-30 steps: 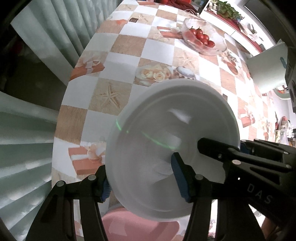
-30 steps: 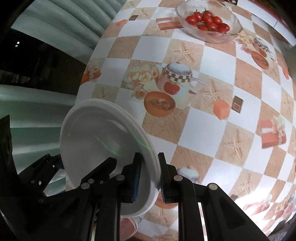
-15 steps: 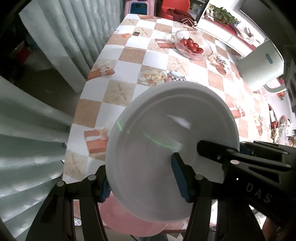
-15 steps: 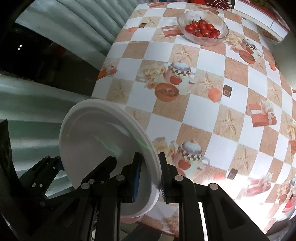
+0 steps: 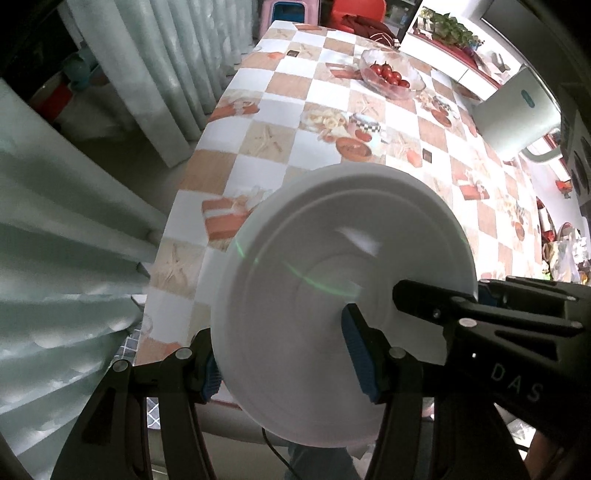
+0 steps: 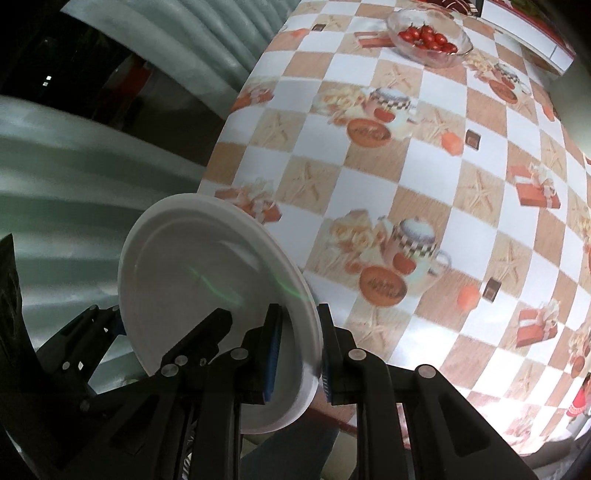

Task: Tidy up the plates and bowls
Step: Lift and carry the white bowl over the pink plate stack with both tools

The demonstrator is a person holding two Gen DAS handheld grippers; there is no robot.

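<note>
To the left of the white plate [image 5: 332, 295], my left gripper [image 5: 288, 354] stands about half open. Its jaws sit one on each side of the plate's lower rim and bowl, so I judge it braces the plate against swinging.

The plate itself hangs on edge in the air, tipped toward me, over the near edge of the checked tablecloth [image 5: 317, 110] and touching nothing beneath. I hold it this way, I think, so I can carry it clear of the table [image 6: 461, 221] to wherever the stack goes.

To the plate's right, my right gripper [image 6: 299, 354] is squeezed nearly closed on the rim, thin edge pinched between blue pads [image 6: 271, 354].

Far beyond the plate stands a glass bowl of tomatoes [image 6: 428, 35], well apart.
</note>
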